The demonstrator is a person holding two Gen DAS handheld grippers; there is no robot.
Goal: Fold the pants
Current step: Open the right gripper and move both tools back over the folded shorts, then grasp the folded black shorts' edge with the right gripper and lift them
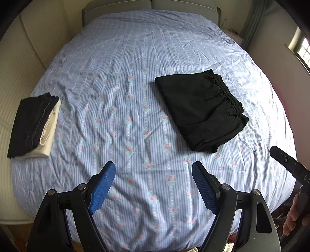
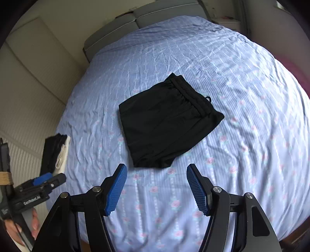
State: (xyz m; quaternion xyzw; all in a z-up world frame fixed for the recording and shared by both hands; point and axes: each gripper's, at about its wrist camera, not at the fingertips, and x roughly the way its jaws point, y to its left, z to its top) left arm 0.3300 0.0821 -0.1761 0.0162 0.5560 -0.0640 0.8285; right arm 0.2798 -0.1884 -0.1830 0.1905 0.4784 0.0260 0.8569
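Black pants (image 1: 201, 110) lie folded into a compact rectangle on the bed, elastic waistband along the right side; they also show in the right wrist view (image 2: 166, 124). My left gripper (image 1: 154, 170) is open and empty, held above the sheet, short of the pants and to their left. My right gripper (image 2: 157, 172) is open and empty, just short of the pants' near edge. The right gripper's body shows at the right edge of the left wrist view (image 1: 290, 164). The left gripper shows at the left of the right wrist view (image 2: 42, 182).
The bed (image 1: 126, 67) has a blue striped sheet with pink roses. A stack of folded clothes, black on cream (image 1: 33, 124), sits at the bed's left edge, also in the right wrist view (image 2: 56, 153). A grey headboard (image 1: 151, 3) is at the far end; a window (image 1: 300, 48) at right.
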